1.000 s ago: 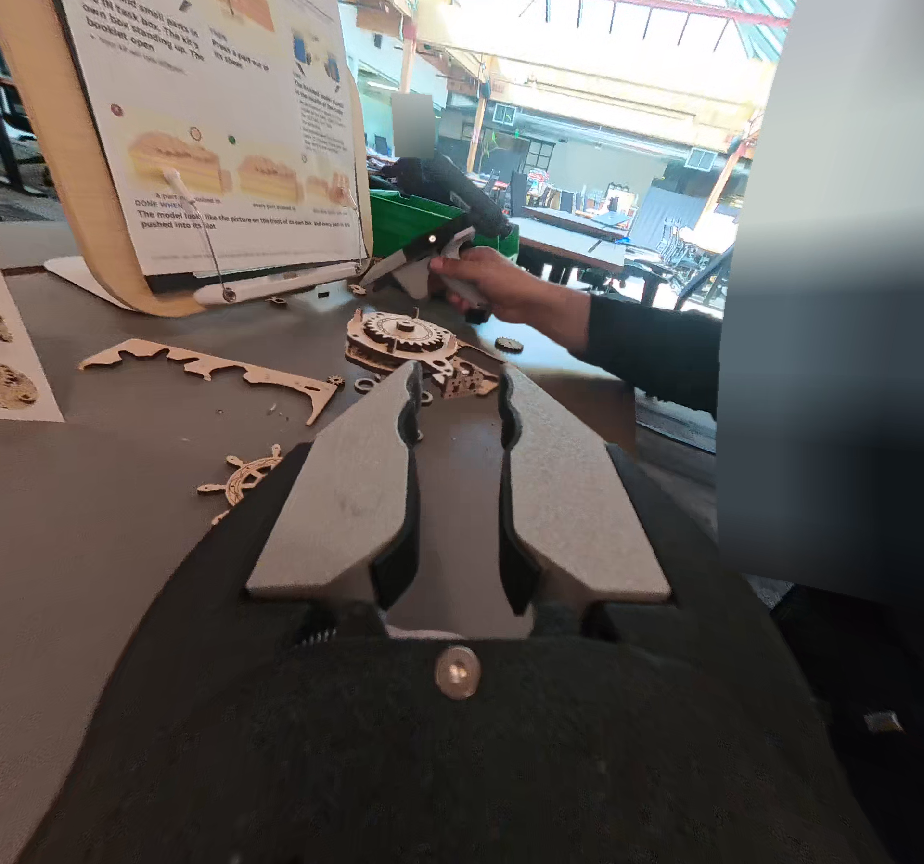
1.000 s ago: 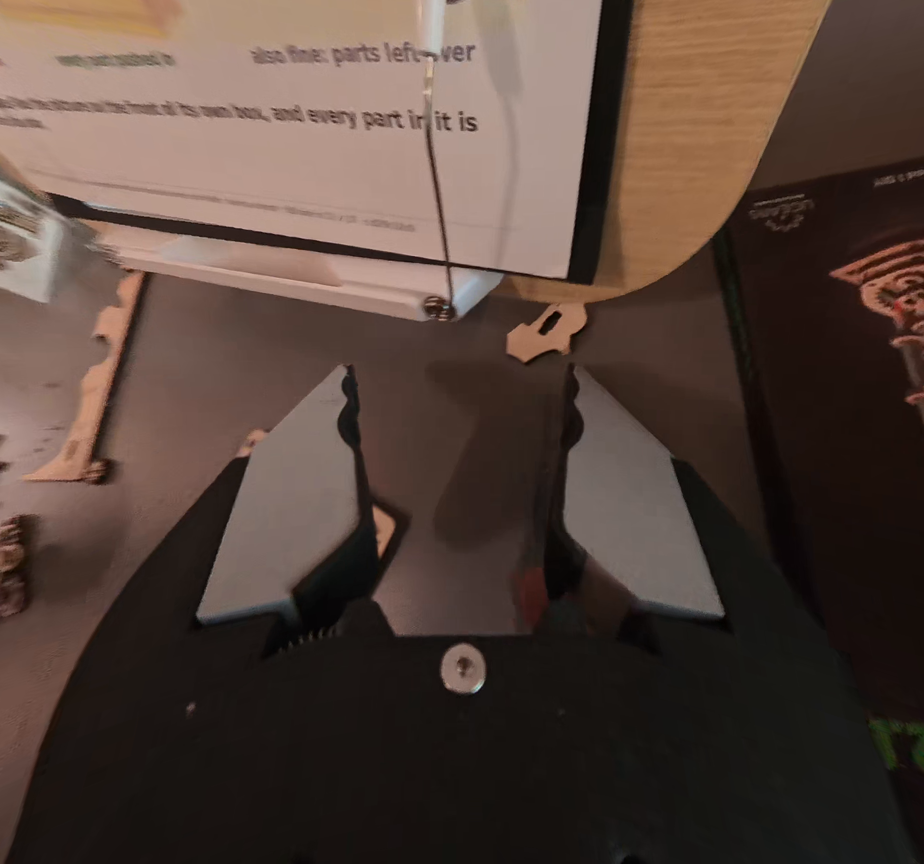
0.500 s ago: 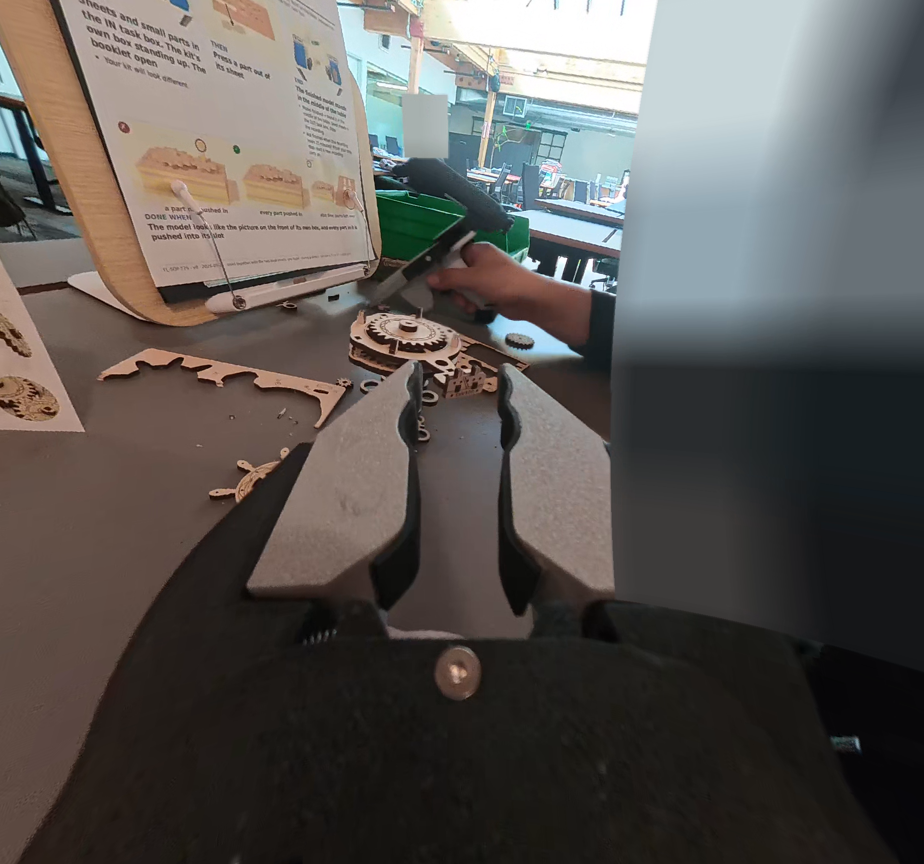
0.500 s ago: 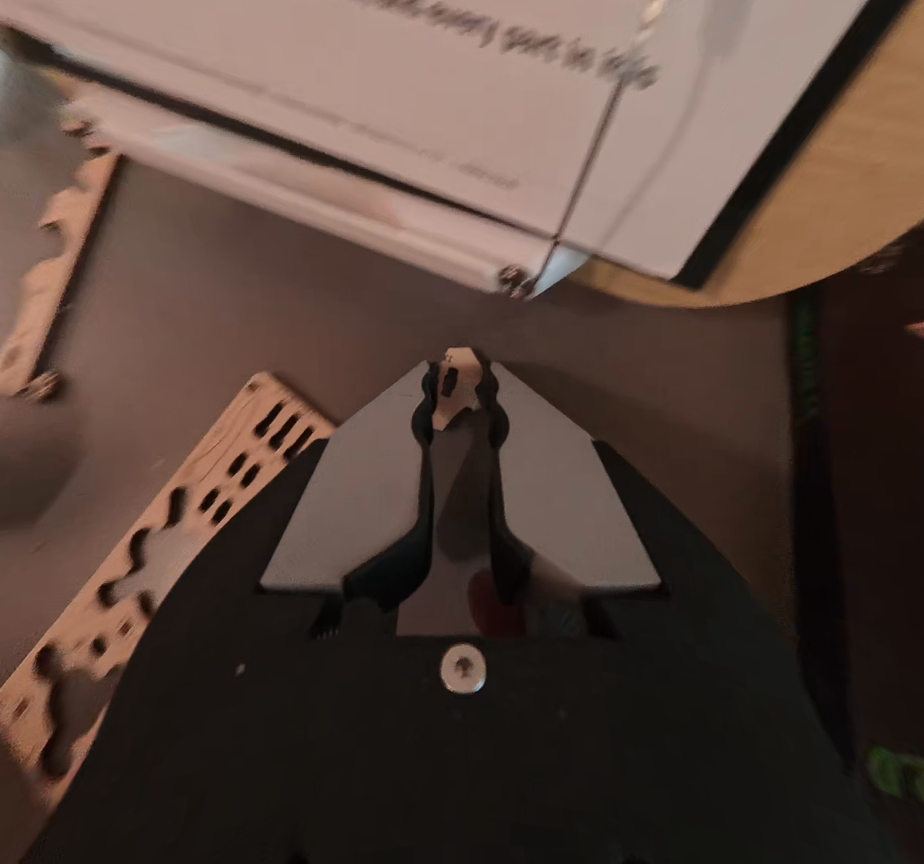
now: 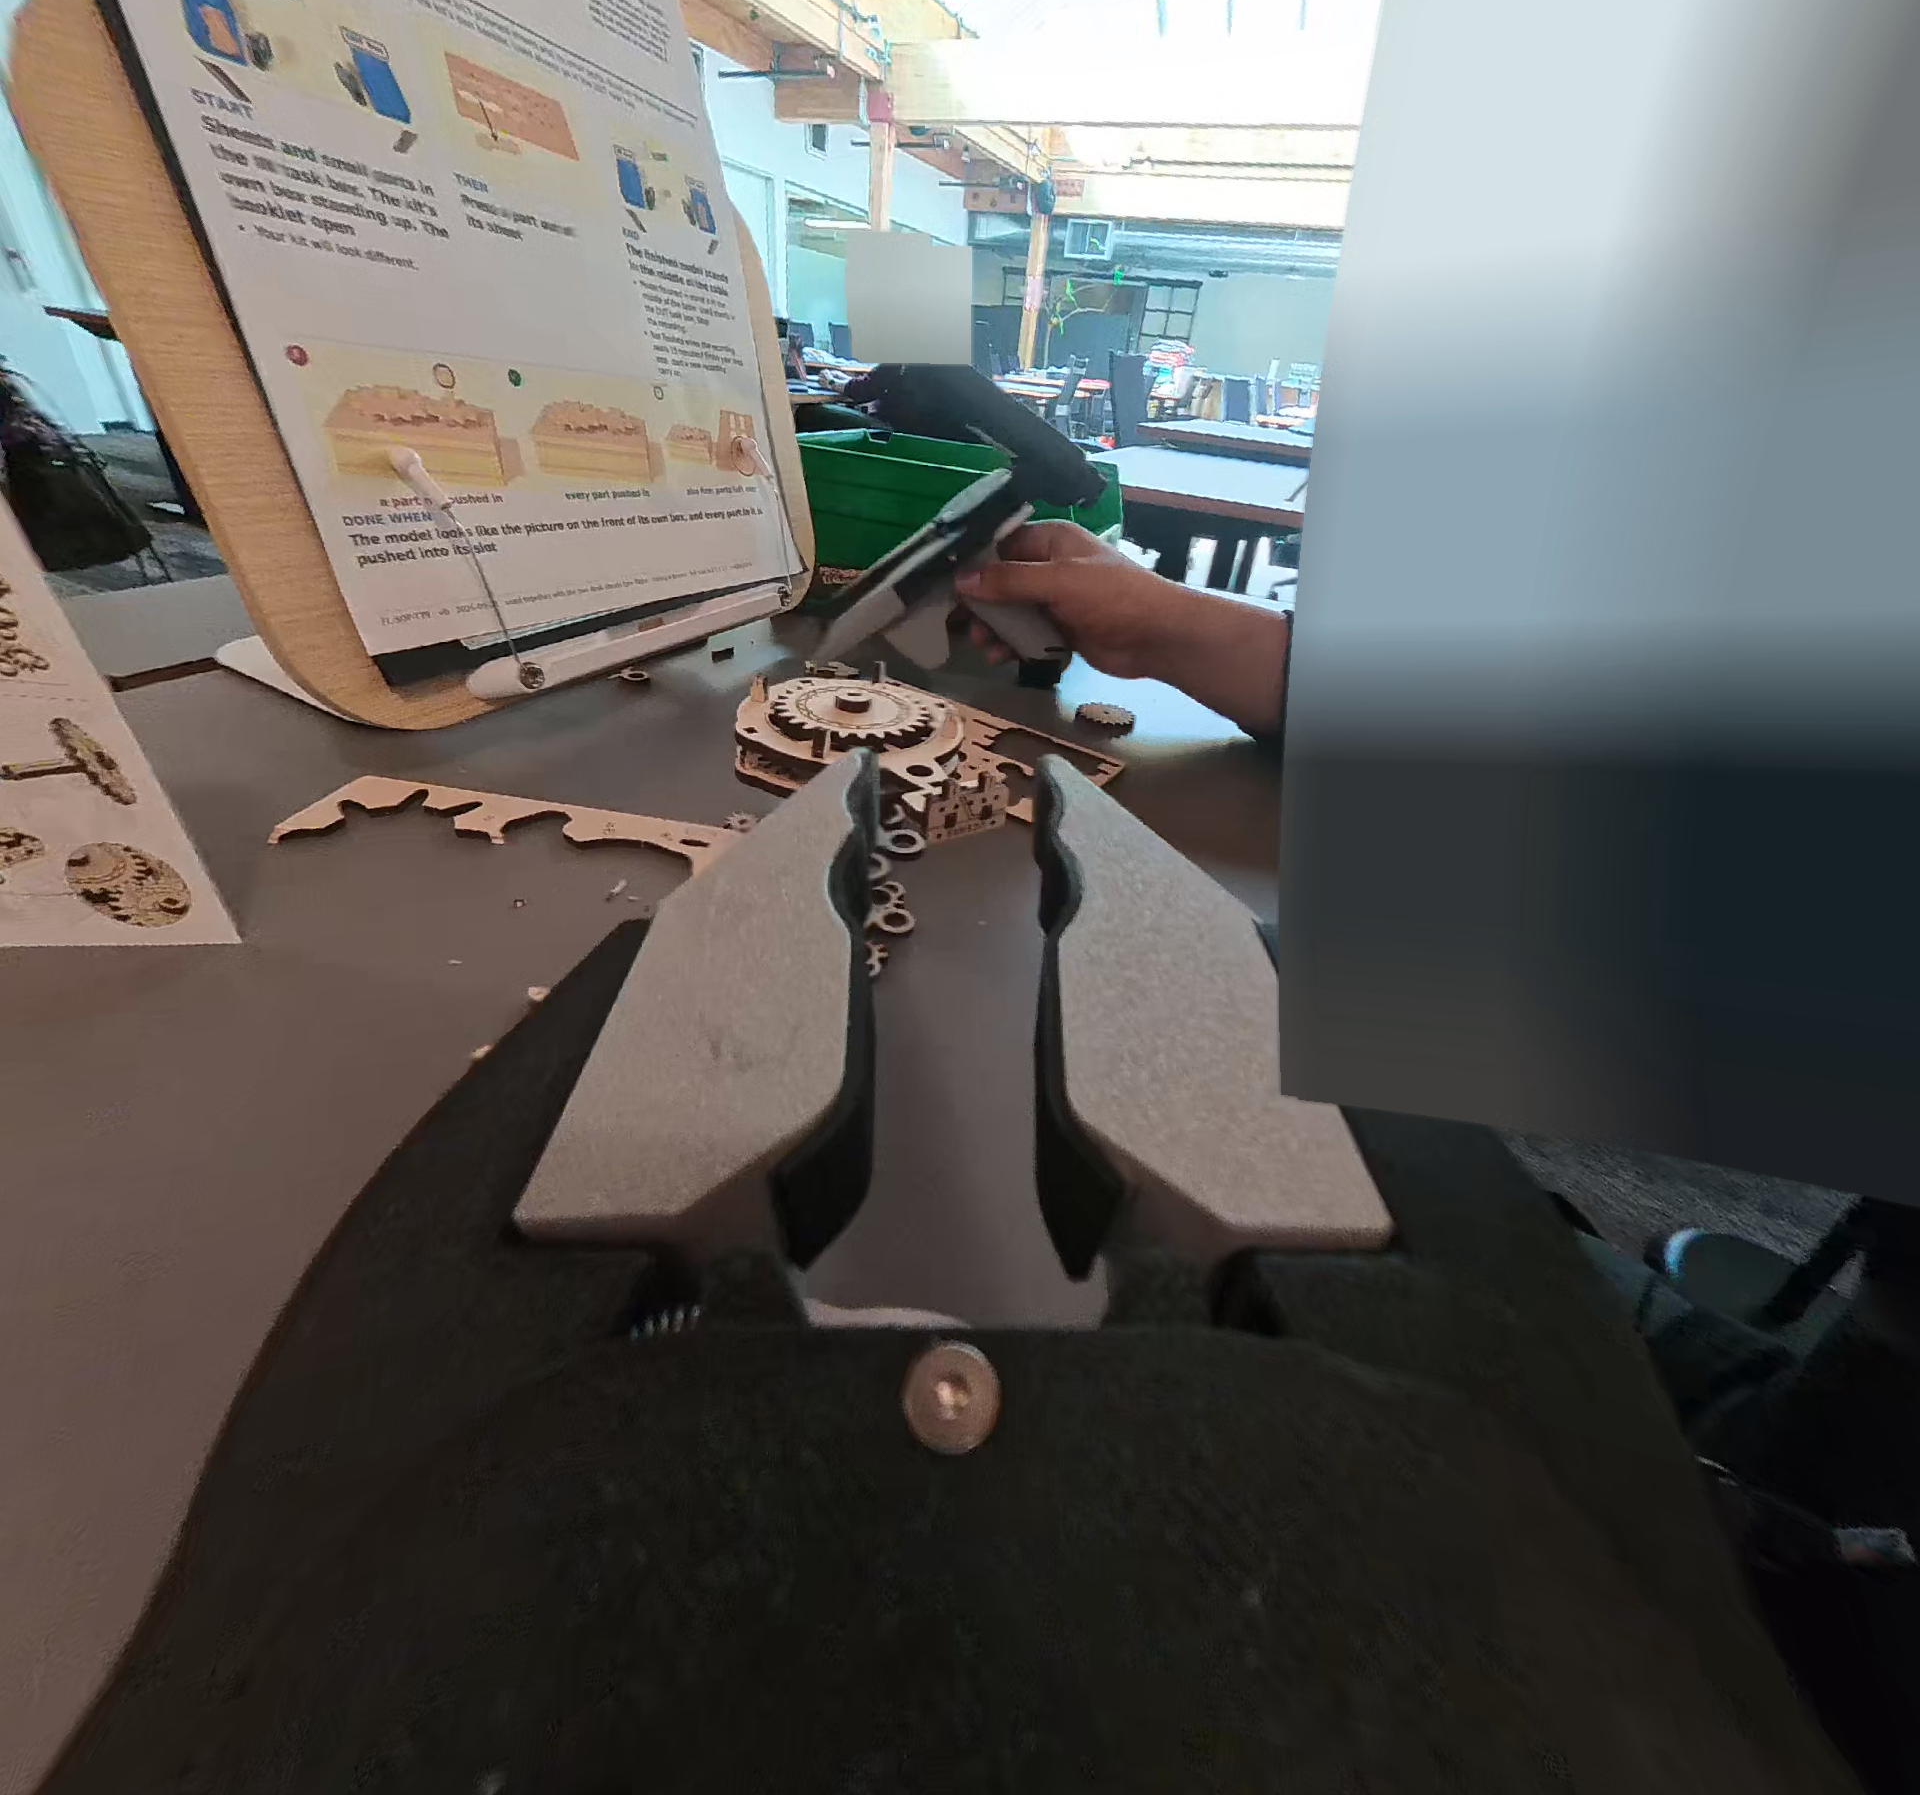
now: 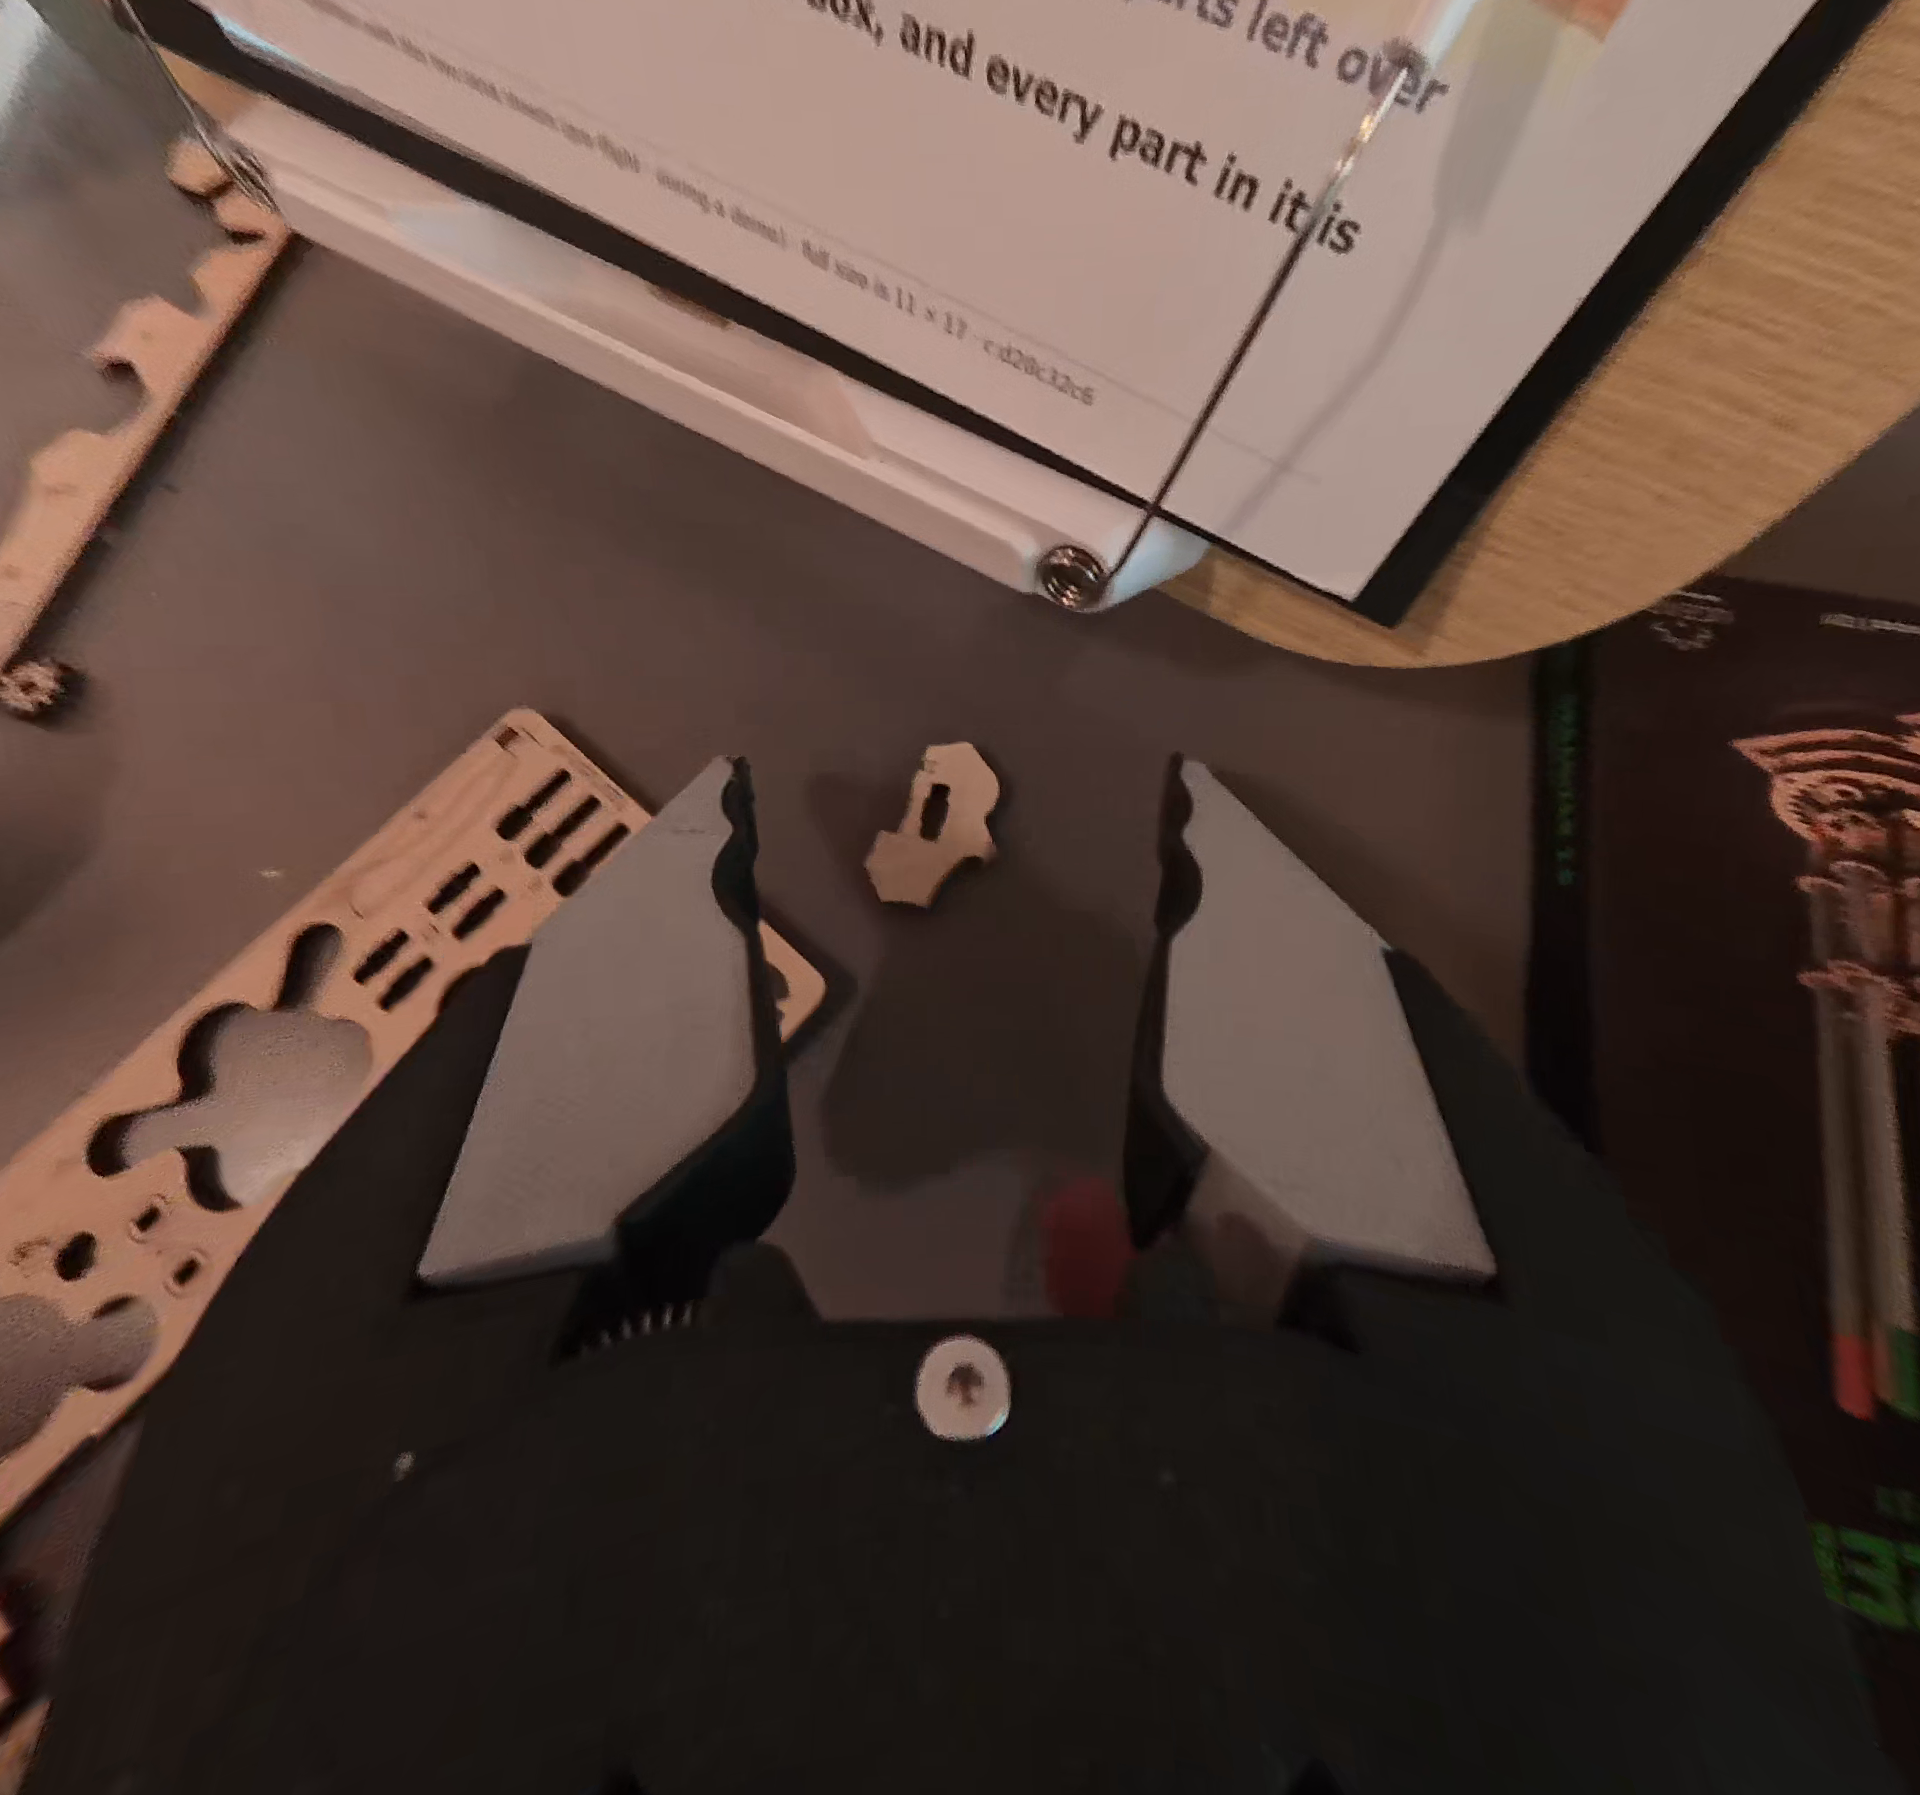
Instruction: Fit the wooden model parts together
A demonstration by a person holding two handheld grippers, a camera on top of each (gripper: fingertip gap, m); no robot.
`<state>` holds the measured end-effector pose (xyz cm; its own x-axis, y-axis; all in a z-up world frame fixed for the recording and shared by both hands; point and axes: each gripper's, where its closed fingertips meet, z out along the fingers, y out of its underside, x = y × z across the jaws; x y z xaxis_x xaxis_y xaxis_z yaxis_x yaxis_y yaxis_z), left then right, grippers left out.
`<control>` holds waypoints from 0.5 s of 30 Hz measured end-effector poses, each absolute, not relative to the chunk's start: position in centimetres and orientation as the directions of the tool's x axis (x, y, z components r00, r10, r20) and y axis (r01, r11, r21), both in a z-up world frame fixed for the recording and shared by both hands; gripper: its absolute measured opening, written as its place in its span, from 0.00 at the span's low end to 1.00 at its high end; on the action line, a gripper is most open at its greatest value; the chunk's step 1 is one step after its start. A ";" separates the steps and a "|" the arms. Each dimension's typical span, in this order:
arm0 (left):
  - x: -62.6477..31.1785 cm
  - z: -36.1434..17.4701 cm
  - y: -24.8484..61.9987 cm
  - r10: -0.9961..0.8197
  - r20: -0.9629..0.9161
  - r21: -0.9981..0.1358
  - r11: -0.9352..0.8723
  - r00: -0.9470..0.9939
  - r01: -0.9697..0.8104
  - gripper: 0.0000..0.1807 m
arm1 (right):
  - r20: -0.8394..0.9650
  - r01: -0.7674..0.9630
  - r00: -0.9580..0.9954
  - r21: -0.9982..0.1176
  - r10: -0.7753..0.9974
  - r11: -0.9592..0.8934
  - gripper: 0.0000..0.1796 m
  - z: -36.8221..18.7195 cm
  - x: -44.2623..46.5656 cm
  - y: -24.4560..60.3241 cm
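Note:
My left gripper (image 5: pixel 956 795) is part open and empty, low over the table. Just beyond its tips lie a round wooden gear assembly (image 5: pixel 847 717), a small wooden block piece (image 5: pixel 966 805) and several small rings (image 5: pixel 894 872). My right gripper (image 6: pixel 956 789) is open. A small slotted wooden part (image 6: pixel 932 841) lies flat on the table between its fingertips, touching neither. The right gripper also shows in the left wrist view (image 5: pixel 847 633), held by a hand (image 5: pixel 1091 592) behind the assembly.
An instruction sheet on a wooden stand (image 5: pixel 447 291) (image 6: pixel 1558 519) rises close ahead. A punched wooden sheet (image 6: pixel 312 997) lies left of the right gripper and a dark kit box (image 6: pixel 1766 1018) to its right. A long wooden offcut (image 5: pixel 488 810), a booklet (image 5: pixel 73 789) and a green bin (image 5: pixel 894 488) are around.
The right gripper closed on the small slotted part half a second ago and has now opened, with the part lying on the table. The left gripper has moved slightly nearer the assembly.

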<state>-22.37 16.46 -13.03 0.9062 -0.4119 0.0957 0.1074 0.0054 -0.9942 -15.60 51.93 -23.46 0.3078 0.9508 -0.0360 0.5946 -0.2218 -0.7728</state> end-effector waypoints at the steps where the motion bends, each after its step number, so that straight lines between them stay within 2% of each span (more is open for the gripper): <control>1: -22.7 -12.9 16.5 -0.386 0.087 -0.995 0.009 0.919 0.098 0.14 | -0.019 0.609 0.304 -0.765 0.952 -0.210 0.44 -23.6 -15.2 52.1; 5: -23.8 -10.3 17.5 -0.277 -0.002 -1.000 -0.010 0.961 -0.005 0.15 | 0.011 0.582 0.334 -0.789 0.942 -0.197 0.49 -22.7 -14.1 53.7; 9: -25.0 -6.5 21.0 -0.203 -0.128 -0.972 -0.170 0.971 -0.164 0.31 | -0.043 0.445 0.343 -0.872 0.938 -0.202 0.53 -19.4 -13.5 55.0; 13: -28.5 -2.3 28.4 -0.202 -0.215 -0.933 -0.248 0.955 -0.262 0.36 | -0.077 0.278 0.321 -0.945 0.944 -0.172 0.52 -15.0 -13.6 57.1; 15: -31.6 -2.4 33.3 -0.207 -0.233 -0.890 -0.348 0.950 -0.294 0.39 | -0.072 0.280 0.299 -0.947 0.952 -0.159 0.52 -14.1 -14.1 58.5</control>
